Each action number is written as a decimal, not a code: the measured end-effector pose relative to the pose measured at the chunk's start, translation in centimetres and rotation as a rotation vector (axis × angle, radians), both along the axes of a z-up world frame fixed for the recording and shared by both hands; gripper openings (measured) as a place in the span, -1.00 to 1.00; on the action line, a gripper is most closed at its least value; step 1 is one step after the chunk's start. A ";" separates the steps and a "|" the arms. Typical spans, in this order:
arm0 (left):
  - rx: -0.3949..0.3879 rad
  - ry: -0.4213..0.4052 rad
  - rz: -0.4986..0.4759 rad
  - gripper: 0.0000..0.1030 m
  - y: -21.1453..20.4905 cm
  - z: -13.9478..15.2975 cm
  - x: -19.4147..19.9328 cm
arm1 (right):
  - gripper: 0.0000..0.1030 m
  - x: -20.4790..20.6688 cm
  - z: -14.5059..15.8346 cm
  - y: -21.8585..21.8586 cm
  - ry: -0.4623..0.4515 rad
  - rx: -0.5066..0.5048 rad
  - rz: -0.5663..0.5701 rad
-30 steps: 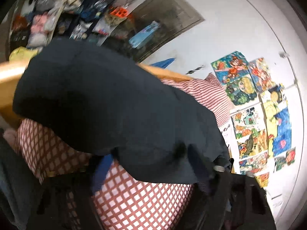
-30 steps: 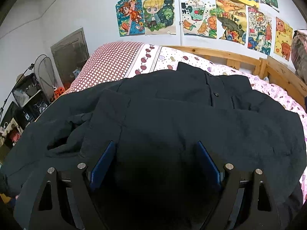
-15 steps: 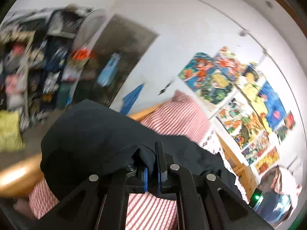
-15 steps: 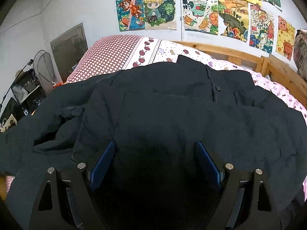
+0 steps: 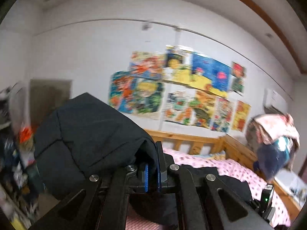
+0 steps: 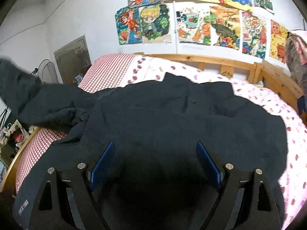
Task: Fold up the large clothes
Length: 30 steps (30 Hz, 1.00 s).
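Bedroom: a pine-framed bed [image 6: 214,60] against a white wall hung with bright cartoon posters [image 6: 191,17]; the sheet [image 6: 268,103] is pink print, with a red-and-white check pillow [image 6: 111,72] at about ten o'clock in the right wrist view.

The dark navy jacket [image 6: 172,115] lies spread face-up across the bed, collar toward the headboard, a button placket visible near centre. One sleeve [image 5: 86,134] is raised off the bed at the nine o'clock side, where the left gripper [image 5: 151,170] has its blue pads pressed together on a bunched fold of it. The right gripper [image 6: 155,164] hangs over the hem region with its pads wide apart, gripping nothing; whether they touch the cloth cannot be told.

Handling, as judged: the fabric looks a thick, matte woven cotton or padded shell, soft and limp, creasing in broad folds rather than sharp ones. It appears moderately heavy for a garment, not slippery, not fragile. Seams, cuff and hem offer the firmest holds; a pinch on a single layer mid-panel would likely drag and bunch.

A heap of bedding [image 5: 272,130] sits beyond the far bed rail at three o'clock in the left wrist view, blurred. Clutter at the left edge is too smeared to identify.
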State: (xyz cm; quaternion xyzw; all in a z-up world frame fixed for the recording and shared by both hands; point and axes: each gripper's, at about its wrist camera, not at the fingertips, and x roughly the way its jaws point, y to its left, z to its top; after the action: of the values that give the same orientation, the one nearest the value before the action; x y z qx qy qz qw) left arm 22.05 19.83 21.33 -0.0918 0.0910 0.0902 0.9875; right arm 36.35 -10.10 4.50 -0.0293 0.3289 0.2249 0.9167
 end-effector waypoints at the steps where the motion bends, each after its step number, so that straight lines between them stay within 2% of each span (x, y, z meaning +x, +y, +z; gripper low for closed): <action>1: 0.020 0.003 -0.037 -0.88 -1.1 0.4 0.7 | 0.60 0.1 0.2 -0.6 -0.002 0.002 -0.007; 3: 0.055 0.024 -0.129 -0.88 -3.7 1.2 2.6 | 0.60 0.5 0.4 -2.4 0.001 0.016 -0.038; 6: 0.050 0.076 -0.275 -0.88 -6.9 1.3 5.1 | 0.60 0.9 0.6 -4.9 0.016 0.067 -0.079; 8: 0.034 0.115 -0.371 -0.88 -9.4 0.9 7.2 | 0.60 1.1 0.7 -6.4 0.017 0.093 -0.107; 11: 0.052 0.172 -0.445 -0.89 -12.5 -0.9 8.9 | 0.60 1.4 1.1 -8.8 0.012 0.122 -0.142; 21: 0.034 0.344 -0.581 -0.89 -18.7 -8.5 12.2 | 0.60 2.5 0.8 -13.7 0.006 0.131 -0.206; 30: 0.016 0.521 -0.657 -0.89 -21.5 -15.4 14.4 | 0.60 2.2 -0.2 -15.5 0.012 0.146 -0.232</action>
State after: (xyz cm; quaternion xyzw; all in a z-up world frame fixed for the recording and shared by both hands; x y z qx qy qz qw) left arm 36.45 -1.65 5.91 -0.0244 0.3614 -0.2088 0.9084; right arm 38.55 -25.62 4.29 0.0770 0.3181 0.1410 0.9343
